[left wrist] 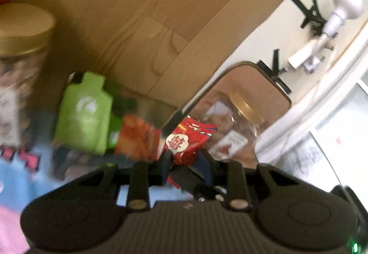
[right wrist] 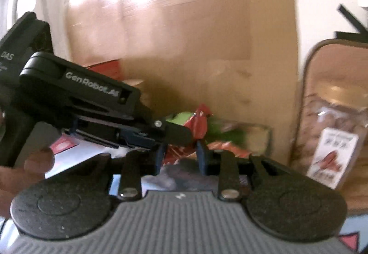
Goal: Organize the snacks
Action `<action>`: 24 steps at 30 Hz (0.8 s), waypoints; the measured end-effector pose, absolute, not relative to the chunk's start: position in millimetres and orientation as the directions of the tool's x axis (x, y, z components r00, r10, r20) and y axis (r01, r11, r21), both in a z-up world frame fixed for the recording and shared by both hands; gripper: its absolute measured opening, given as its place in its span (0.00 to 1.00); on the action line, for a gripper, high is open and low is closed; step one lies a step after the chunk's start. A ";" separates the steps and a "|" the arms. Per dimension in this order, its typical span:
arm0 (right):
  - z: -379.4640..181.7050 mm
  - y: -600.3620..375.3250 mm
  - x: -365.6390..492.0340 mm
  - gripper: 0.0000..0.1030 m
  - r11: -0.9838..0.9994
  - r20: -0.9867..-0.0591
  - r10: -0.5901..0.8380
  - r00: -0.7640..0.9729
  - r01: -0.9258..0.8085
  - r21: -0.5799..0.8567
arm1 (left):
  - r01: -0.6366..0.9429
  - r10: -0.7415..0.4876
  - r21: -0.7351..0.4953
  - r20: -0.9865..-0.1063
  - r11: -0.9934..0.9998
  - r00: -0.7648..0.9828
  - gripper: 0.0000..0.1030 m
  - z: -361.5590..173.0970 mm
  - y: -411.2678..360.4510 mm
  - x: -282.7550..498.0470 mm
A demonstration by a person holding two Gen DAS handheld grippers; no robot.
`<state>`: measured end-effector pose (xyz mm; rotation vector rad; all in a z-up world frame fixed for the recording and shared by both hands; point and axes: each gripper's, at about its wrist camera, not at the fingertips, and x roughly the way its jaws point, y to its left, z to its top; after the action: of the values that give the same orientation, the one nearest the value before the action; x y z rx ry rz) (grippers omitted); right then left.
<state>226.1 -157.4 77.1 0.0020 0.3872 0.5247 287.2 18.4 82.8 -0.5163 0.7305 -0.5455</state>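
1. Two grippers, one red packet (left wrist: 186,141) as landmark.
2. Green pouch (left wrist: 85,113): left of the packet, in a clear tray (left wrist: 158,104).
3. Left gripper (left wrist: 186,167): clamped on the packet.
4. Right gripper (right wrist: 180,153): jaws apart below it.
5. Gold-lidded jar (left wrist: 243,113): right of the packet.

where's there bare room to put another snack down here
Best free patch: the blue mat between the gold-lidded jar and the left gripper. It's crowded ahead: the green pouch, orange packet and the held red packet bunch together, and the brown-rimmed bin on the right already holds a jar.
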 end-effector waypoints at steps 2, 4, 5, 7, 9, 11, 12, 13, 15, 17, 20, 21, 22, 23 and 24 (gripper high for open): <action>71.7 -156.8 235.0 0.35 0.891 -0.353 0.430 0.831 -0.453 0.019 | 0.260 -0.607 -0.602 -0.493 0.755 0.624 0.32 77.7 6.1 301.9; 62.8 -152.3 235.6 0.43 0.902 -0.375 0.372 0.849 -0.426 -0.071 | 0.232 -0.587 -0.591 -0.525 0.772 0.617 0.33 69.0 -3.7 313.1; 58.8 -151.4 235.4 0.44 0.905 -0.379 0.356 0.854 -0.417 -0.089 | 0.217 -0.583 -0.595 -0.535 0.774 0.611 0.33 65.2 -4.8 314.7; 55.9 -156.5 228.6 0.45 0.918 -0.363 0.338 0.868 -0.390 -0.076 | 0.221 -0.598 -0.614 -0.520 0.758 0.609 0.39 62.3 0.1 311.1; 56.7 -167.7 219.1 0.46 0.925 -0.350 0.350 0.869 -0.379 -0.016 | 0.228 -0.603 -0.617 -0.508 0.753 0.615 0.40 64.3 10.1 300.0; 57.2 -178.2 207.6 0.46 0.922 -0.355 0.377 0.855 -0.382 0.058 | 0.256 -0.622 -0.621 -0.488 0.740 0.613 0.41 69.8 24.5 285.2; 55.7 -183.6 201.5 0.46 0.912 -0.365 0.407 0.838 -0.393 0.114 | 0.266 -0.623 -0.614 -0.488 0.743 0.612 0.41 71.6 33.6 273.7; 52.7 -188.0 196.0 0.46 0.897 -0.380 0.441 0.813 -0.407 0.171 | 0.271 -0.620 -0.608 -0.487 0.746 0.615 0.42 72.5 41.2 263.9; 39.7 -198.1 188.0 0.46 0.840 -0.432 0.540 0.722 -0.428 0.335 | 0.268 -0.614 -0.603 -0.488 0.751 0.621 0.47 67.2 60.4 239.3; 23.7 -202.9 182.6 0.46 0.789 -0.467 0.604 0.646 -0.401 0.465 | 0.228 -0.592 -0.603 -0.517 0.764 0.618 0.49 55.6 78.4 221.1; 4.3 -199.3 178.6 0.46 0.737 -0.490 0.658 0.571 -0.356 0.575 | 0.164 -0.567 -0.605 -0.570 0.779 0.595 0.49 29.3 96.9 199.4; 0.9 -195.3 178.2 0.45 0.730 -0.501 0.665 0.553 -0.342 0.591 | 0.144 -0.564 -0.608 -0.588 0.781 0.580 0.49 20.0 99.8 194.3; -2.9 -190.3 176.8 0.43 0.723 -0.510 0.673 0.536 -0.331 0.607 | 0.131 -0.565 -0.613 -0.597 0.779 0.570 0.49 11.8 102.4 189.6; -5.7 -185.9 174.0 0.41 0.708 -0.503 0.686 0.525 -0.327 0.626 | 0.125 -0.558 -0.611 -0.597 0.782 0.577 0.49 7.1 104.1 184.3; -5.5 -183.0 172.8 0.38 0.696 -0.496 0.697 0.517 -0.322 0.642 | 0.121 -0.548 -0.605 -0.596 0.787 0.586 0.47 3.8 106.0 179.2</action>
<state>172.8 -183.0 -5.5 0.5150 0.8160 0.6451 179.2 106.0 3.8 -0.5485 0.8635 -0.4132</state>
